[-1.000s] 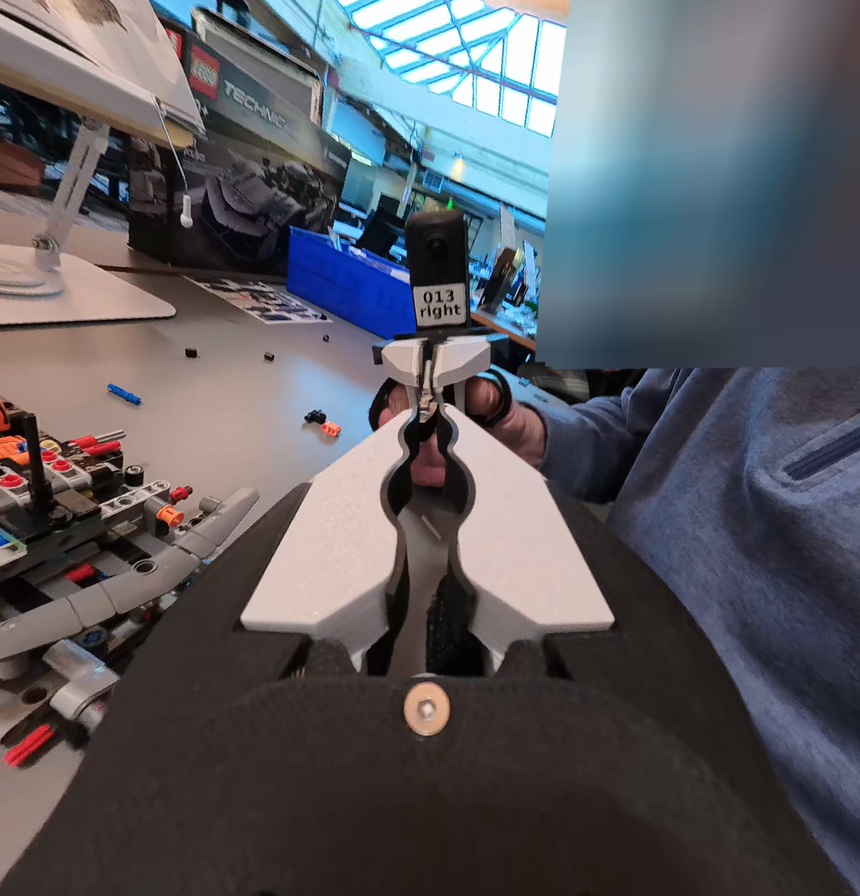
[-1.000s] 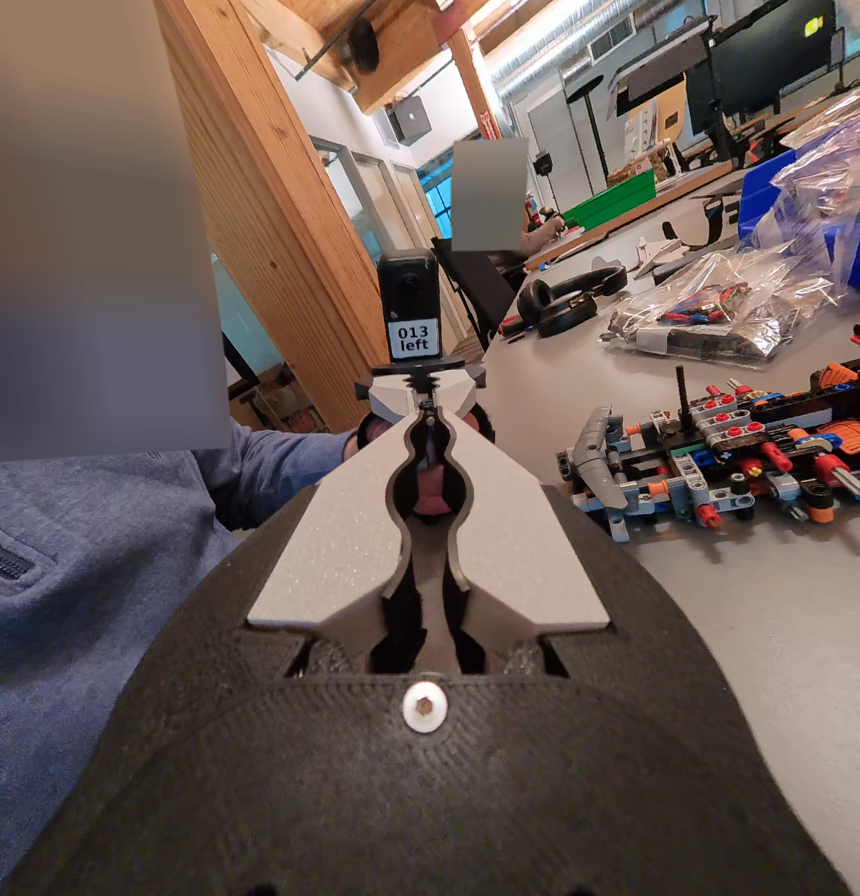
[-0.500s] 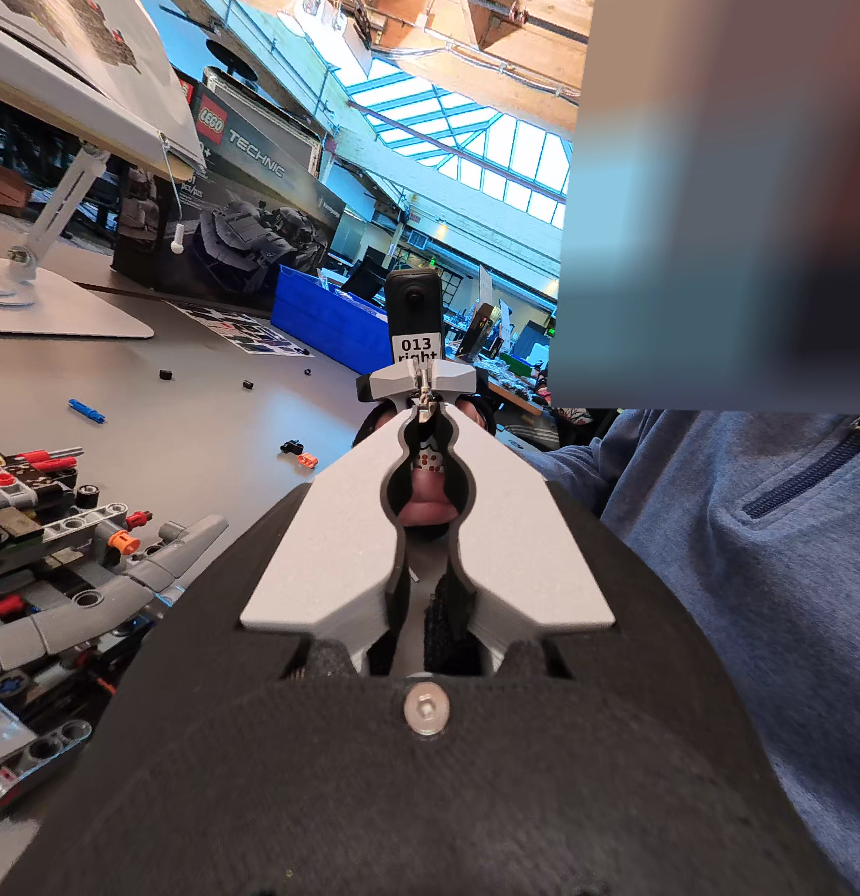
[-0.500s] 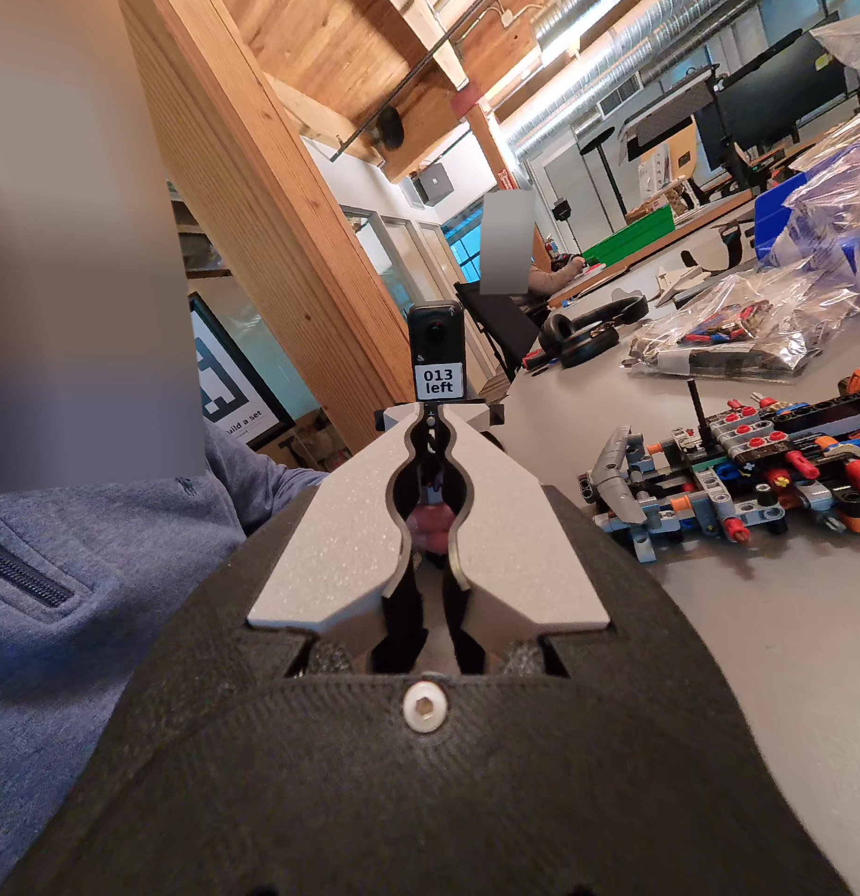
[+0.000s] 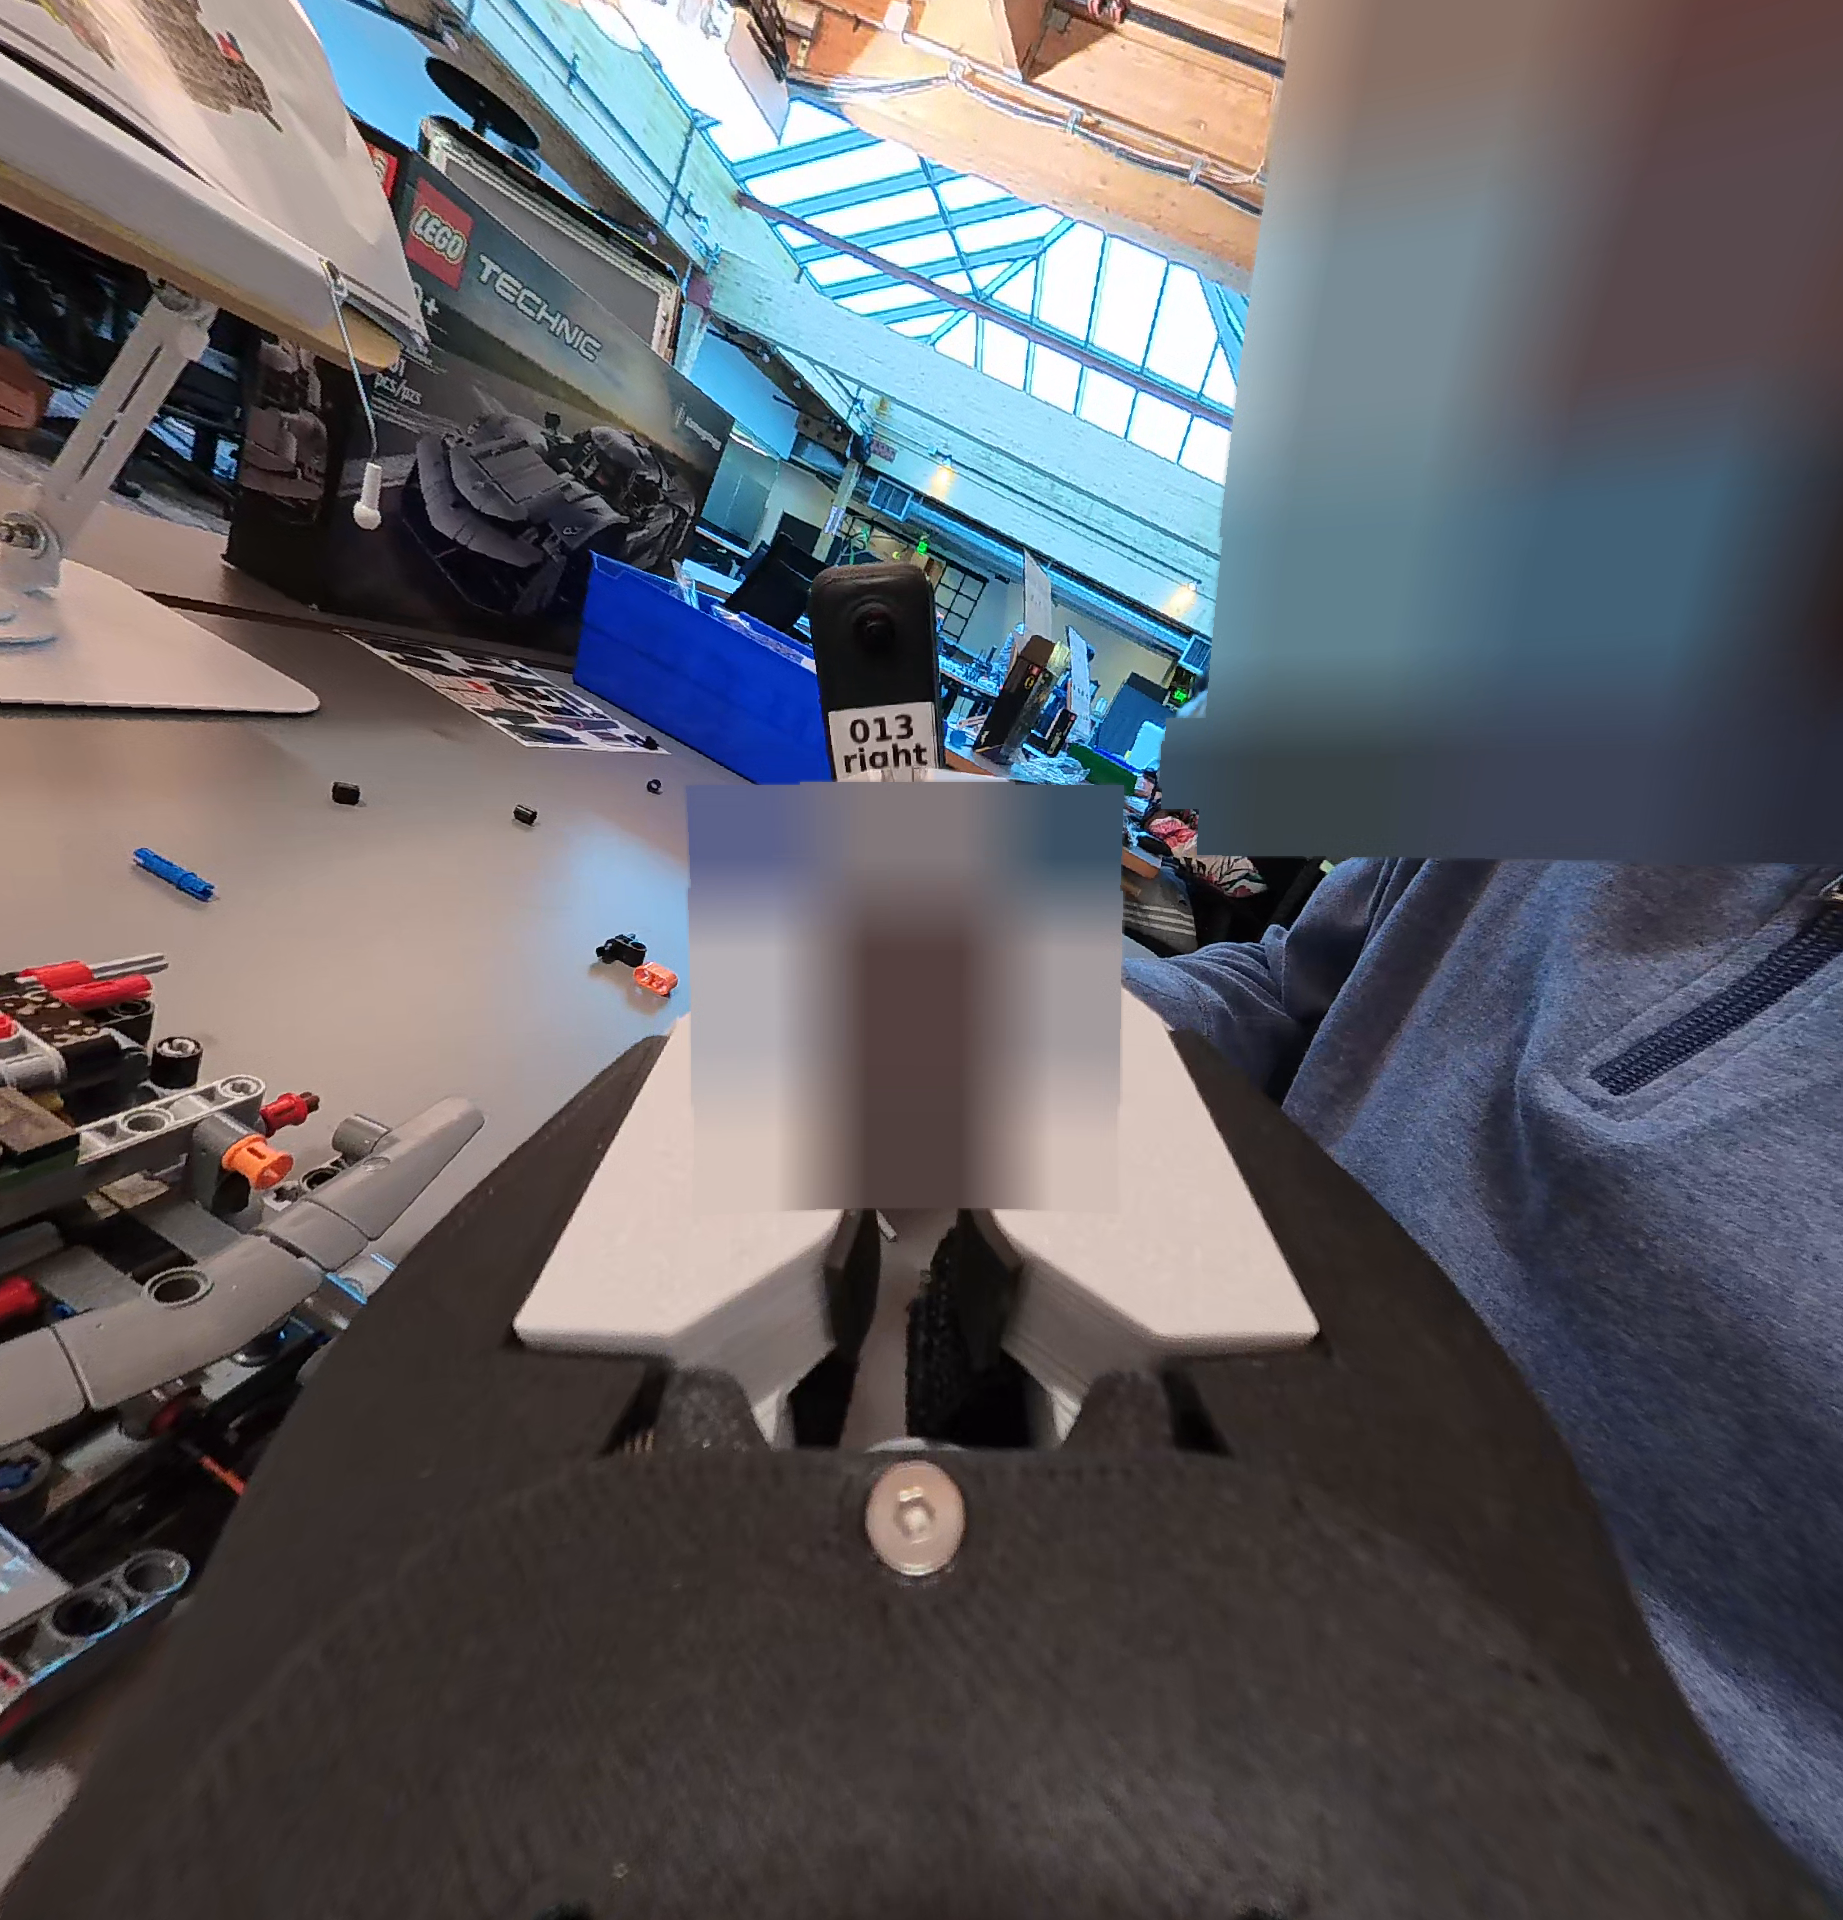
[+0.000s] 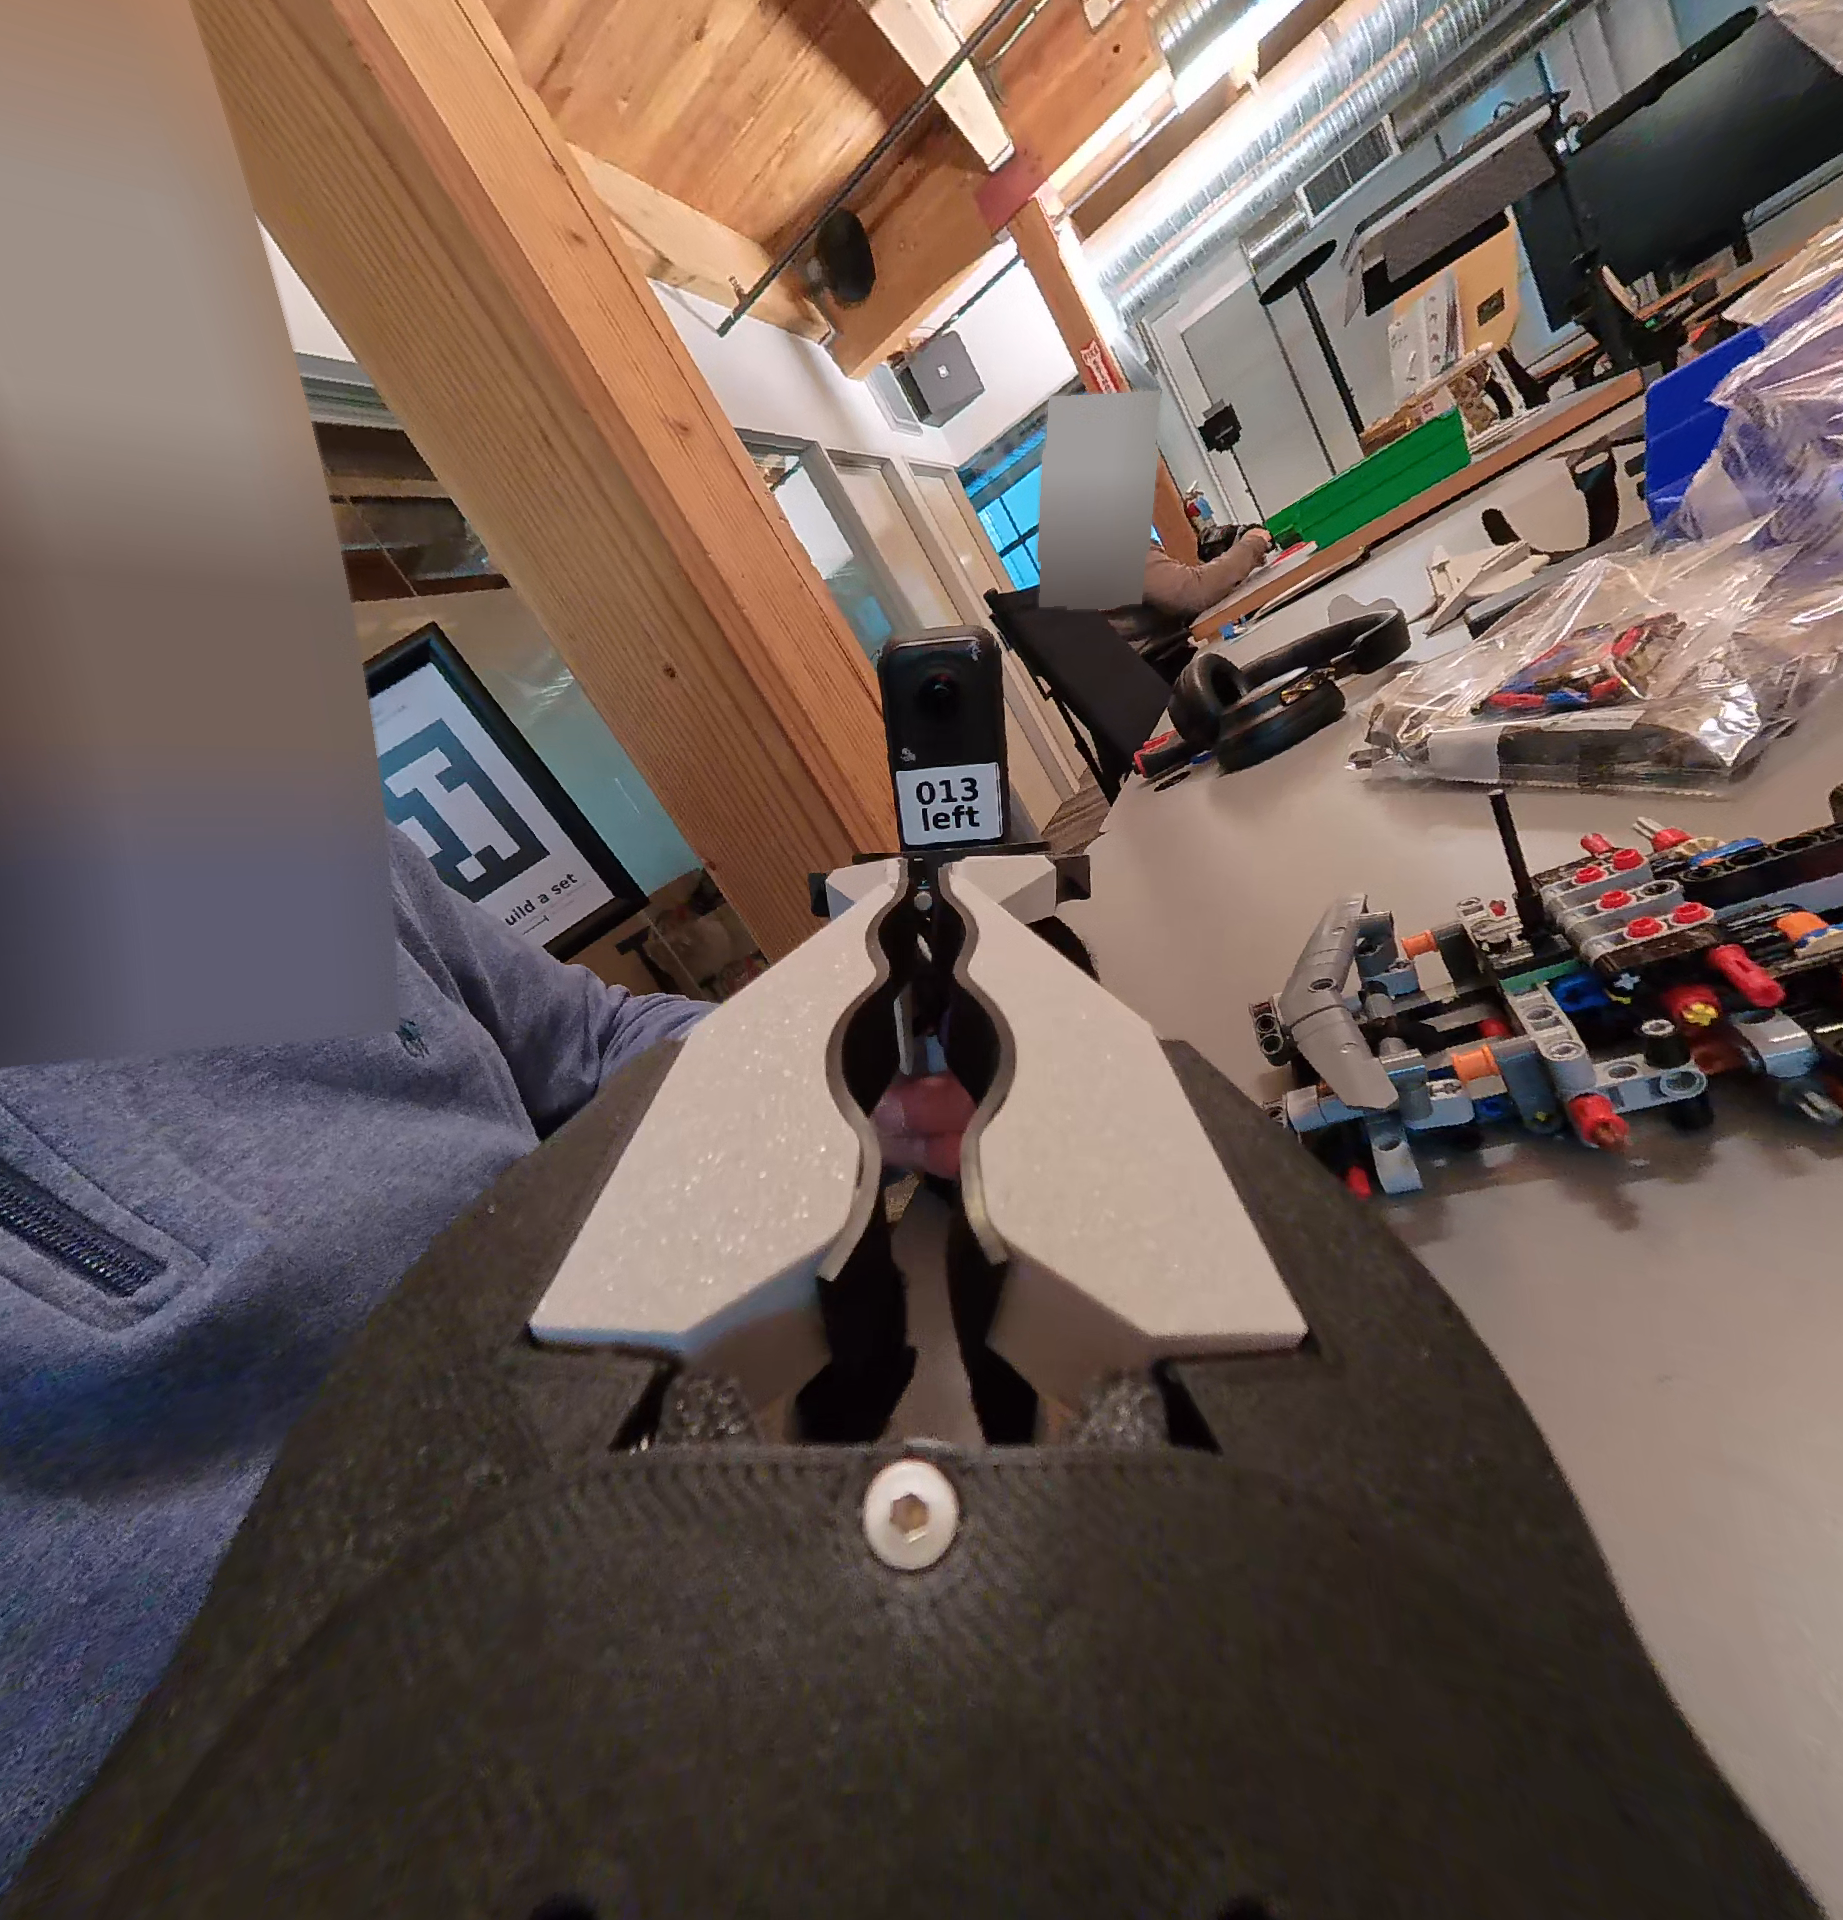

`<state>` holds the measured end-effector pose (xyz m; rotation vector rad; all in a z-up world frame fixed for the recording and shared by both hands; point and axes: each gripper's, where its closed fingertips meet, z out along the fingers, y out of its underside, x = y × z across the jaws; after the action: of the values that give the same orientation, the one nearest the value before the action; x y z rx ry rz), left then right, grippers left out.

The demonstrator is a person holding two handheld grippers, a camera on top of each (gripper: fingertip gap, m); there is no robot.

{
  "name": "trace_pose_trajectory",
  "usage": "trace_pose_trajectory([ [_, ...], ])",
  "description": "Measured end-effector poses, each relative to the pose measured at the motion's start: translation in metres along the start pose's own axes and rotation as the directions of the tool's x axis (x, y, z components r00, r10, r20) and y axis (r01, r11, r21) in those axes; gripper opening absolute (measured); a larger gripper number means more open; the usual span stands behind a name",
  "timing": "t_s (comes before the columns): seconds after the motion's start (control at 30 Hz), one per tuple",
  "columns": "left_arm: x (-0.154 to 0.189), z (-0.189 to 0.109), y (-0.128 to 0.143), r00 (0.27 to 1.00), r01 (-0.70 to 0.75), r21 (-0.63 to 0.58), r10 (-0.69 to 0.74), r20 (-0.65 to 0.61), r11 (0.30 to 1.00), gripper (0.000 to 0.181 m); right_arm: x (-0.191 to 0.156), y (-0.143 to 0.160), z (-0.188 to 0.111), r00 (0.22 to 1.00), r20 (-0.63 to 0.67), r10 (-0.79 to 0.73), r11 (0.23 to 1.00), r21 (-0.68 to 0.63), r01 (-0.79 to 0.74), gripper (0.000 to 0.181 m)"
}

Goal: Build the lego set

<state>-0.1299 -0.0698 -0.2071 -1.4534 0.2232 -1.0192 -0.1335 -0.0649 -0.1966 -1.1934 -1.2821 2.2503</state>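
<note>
My left gripper [image 5: 901, 852] and right gripper [image 6: 922, 896] point at each other, tip to tip, in the air in front of a person in a blue sweater [image 5: 1623, 1247]. Both stand shut. A blur patch covers the left fingertips in the left wrist view. A small grey piece seems pinched at the right gripper's tips, where the two pairs of tips meet. The half-built lego model [image 5: 117, 1195] lies on the grey table [image 5: 377, 935], left of the left gripper. In the right wrist view the model [image 6: 1623, 997] lies to the right.
A blue pin [image 5: 174, 873] and small black and orange pieces [image 5: 636, 966] lie loose on the table. At the back stand the set's box [image 5: 522, 447], a blue bin [image 5: 688, 675] and a book stand [image 5: 65, 582]. Bags of parts [image 6: 1623, 686] and headphones [image 6: 1281, 696] lie beyond the model. The grippers are tip to tip, or close to it.
Both grippers stay tip to tip and shut. They have risen and tilted upward, so the model sits lower in both views and more ceiling shows.
</note>
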Motion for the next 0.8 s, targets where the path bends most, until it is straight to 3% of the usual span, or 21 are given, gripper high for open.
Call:
trace_pose_trajectory([
  [0.43,0.002,0.003,-0.004,0.998,-0.067,-0.016,0.067,0.007,0.998,0.003,-0.003,-0.004,-0.002,0.999,0.009,-0.035,0.999,-0.012,0.036,0.003],
  [0.53,0.007,0.000,-0.024,0.992,-0.121,-0.003,0.120,-0.025,0.993,0.003,-0.005,-0.022,-0.007,0.998,0.006,-0.064,0.998,0.020,0.064,0.025],
  [0.6,0.002,-0.007,-0.040,0.986,-0.161,-0.009,0.161,-0.037,0.987,0.003,-0.006,-0.034,-0.006,0.992,-0.011,-0.129,0.992,0.011,0.129,0.028],
  [0.8,-0.037,-0.014,-0.083,0.978,-0.184,0.003,0.184,-0.102,0.983,0.004,0.018,-0.066,0.023,0.920,-0.097,-0.379,0.916,-0.177,0.359,0.029],
])
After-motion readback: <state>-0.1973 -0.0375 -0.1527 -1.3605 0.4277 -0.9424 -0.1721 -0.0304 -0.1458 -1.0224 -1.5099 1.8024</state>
